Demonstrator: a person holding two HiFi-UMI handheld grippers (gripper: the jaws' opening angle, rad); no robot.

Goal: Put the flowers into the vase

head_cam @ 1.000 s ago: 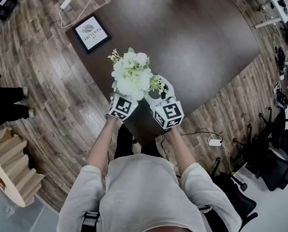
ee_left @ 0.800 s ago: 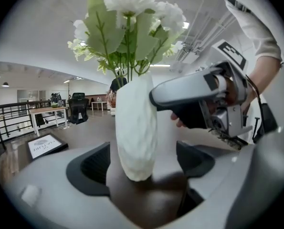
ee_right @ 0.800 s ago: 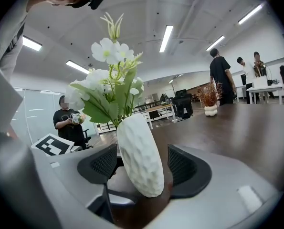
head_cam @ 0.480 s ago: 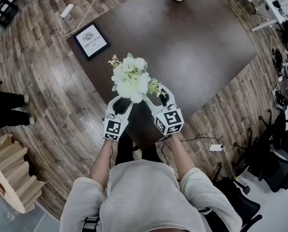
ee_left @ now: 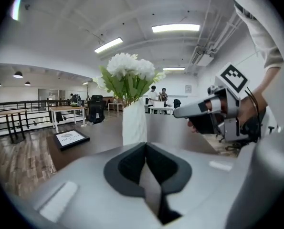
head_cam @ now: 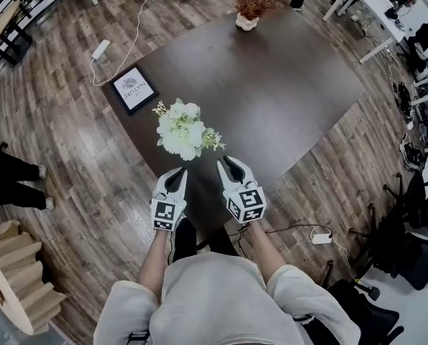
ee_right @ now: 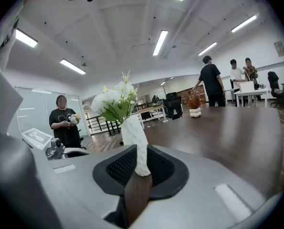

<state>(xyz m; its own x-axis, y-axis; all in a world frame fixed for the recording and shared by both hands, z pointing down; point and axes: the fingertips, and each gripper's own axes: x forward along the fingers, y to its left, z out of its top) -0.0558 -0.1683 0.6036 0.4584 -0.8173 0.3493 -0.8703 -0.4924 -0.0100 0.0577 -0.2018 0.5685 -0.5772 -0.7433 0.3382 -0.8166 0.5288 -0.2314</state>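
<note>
A bunch of white flowers (head_cam: 181, 129) with green leaves stands upright in a textured white vase (ee_left: 134, 125) near the front left of the dark table (head_cam: 285, 85). From above, the blooms hide most of the vase. My left gripper (head_cam: 179, 171) is a little short of the vase, empty, with its fingertips together. My right gripper (head_cam: 224, 161) is beside it, also clear of the vase, its jaws a narrow gap apart and holding nothing. The vase (ee_right: 134, 132) and flowers (ee_right: 115, 101) show straight ahead in the right gripper view.
A framed sign (head_cam: 133, 88) lies at the table's left corner. A small pot of dried brown plants (head_cam: 249, 9) stands at the far edge. People stand around the room, and one person's legs (head_cam: 12, 185) show at the left. Office chairs and cables sit to the right.
Both grippers let go of the vase and drew back toward me. Their jaws, spread wide around the vase before, have closed in. The vase with flowers stays standing on the table.
</note>
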